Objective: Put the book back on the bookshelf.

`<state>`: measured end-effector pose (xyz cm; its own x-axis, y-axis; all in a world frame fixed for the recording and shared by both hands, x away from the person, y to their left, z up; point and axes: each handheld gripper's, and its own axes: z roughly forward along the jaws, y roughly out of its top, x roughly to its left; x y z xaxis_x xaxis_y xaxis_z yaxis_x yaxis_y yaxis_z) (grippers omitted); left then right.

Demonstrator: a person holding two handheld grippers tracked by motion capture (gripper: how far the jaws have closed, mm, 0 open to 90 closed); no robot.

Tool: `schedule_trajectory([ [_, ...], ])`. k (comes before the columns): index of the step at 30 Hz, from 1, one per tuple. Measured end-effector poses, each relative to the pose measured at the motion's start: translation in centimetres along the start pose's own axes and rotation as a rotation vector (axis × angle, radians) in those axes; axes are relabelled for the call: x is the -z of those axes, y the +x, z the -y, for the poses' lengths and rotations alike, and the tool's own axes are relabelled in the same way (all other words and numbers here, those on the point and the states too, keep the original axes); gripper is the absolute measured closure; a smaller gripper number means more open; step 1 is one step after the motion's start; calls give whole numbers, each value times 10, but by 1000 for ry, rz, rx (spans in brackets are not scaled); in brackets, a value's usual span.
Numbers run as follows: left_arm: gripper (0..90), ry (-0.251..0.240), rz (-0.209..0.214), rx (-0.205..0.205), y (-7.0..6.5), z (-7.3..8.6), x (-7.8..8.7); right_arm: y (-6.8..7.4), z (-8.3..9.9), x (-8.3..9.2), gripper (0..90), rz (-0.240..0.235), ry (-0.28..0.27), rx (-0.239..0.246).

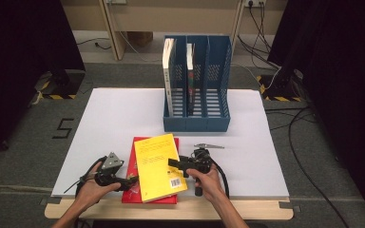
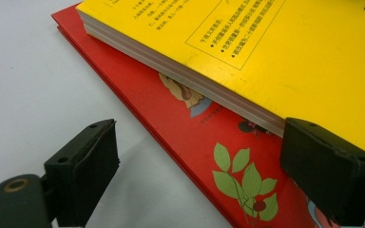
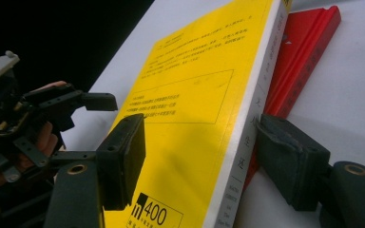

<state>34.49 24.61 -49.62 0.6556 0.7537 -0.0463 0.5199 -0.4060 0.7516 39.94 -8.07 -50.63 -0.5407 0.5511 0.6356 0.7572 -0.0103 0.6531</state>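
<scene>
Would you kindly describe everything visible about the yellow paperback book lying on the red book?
The yellow paperback book is thick, with a glossy cover bearing black print, a dashed text box and a barcode near its front corner. Its white spine carries dark lettering and its page block looks pale. It lies flat and slightly askew on the thin red book, near the table's front edge. The right gripper straddles its spine edge, pads not visibly pressing.

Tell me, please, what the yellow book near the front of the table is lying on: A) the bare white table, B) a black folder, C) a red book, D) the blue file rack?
C: the yellow book rests on top of a red book, whose cover shows beyond its left side in the high view and beneath its page edge in the left gripper view.
</scene>
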Motion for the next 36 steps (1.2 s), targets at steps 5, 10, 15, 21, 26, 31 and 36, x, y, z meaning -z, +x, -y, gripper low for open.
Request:
schedule_trajectory([
  [5,114,-1,2,-3,0,0,0,12,4,-8,471,-131,12,-50],
  [10,118,2,3,-11,0,0,0,20,-5,-11,474,-88,59,82],
  [15,118,2,4,-10,0,0,0,18,-10,-15,473,-73,122,146],
  [21,118,-2,8,-7,1,0,0,22,-12,-21,533,-82,148,189],
  [26,115,1,15,-4,2,0,0,22,-15,-19,648,-118,99,154],
  [31,119,-10,40,24,5,2,1,29,-17,-15,714,-161,50,157],
  [36,162,-53,-14,97,23,4,6,34,-16,-10,724,-164,20,166],
])
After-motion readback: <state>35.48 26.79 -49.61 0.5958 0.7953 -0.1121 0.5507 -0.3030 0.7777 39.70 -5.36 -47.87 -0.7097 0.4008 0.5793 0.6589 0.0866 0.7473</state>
